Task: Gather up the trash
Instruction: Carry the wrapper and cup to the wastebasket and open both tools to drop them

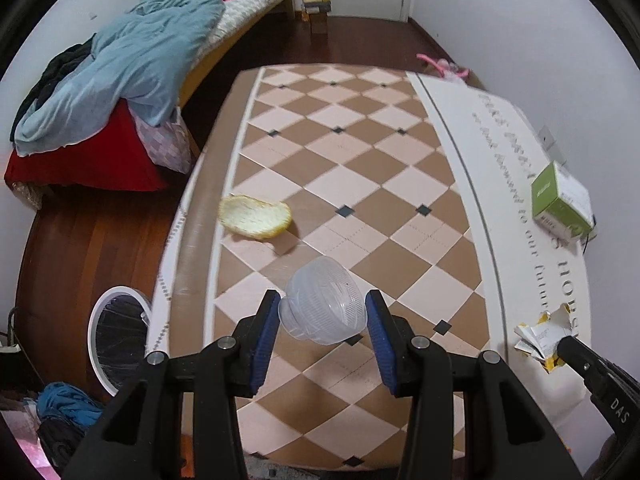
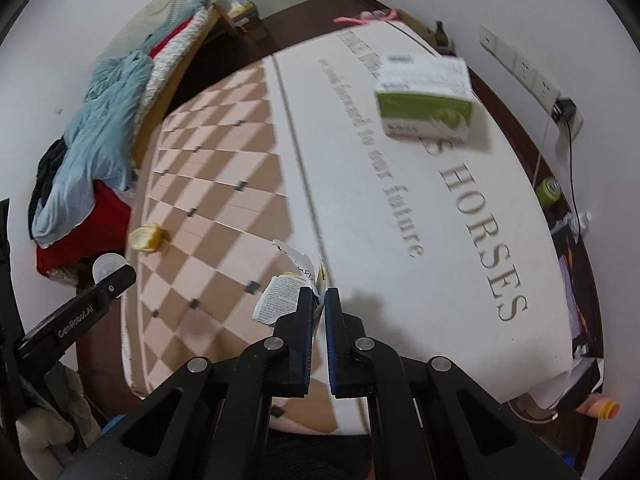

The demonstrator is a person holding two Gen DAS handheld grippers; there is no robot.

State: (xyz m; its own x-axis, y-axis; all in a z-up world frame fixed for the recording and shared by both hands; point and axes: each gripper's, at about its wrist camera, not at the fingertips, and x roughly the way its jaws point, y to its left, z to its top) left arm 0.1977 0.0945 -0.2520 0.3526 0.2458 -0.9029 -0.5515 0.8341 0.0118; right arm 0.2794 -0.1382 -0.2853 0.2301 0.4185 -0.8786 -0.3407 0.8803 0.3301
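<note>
Left tongs (image 1: 322, 330) spread around a light, crushable plastic cup (image 1: 324, 306); grip its ribbed wall. Right tongs (image 2: 319, 304) pinch a crumpled wrapper (image 2: 280, 294).

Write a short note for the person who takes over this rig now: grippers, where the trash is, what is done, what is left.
Left gripper: open, its fingers on either side of the clear plastic cup, not closed on it.
Right gripper: shut on the crumpled paper wrapper.
On the table: yellow peel near the left edge, green and white box on the far right.
White bin stands on the floor, left of the table.
Done: nothing visibly binned yet.
Left: bin wrapper, cup, peel, probably box.
</note>
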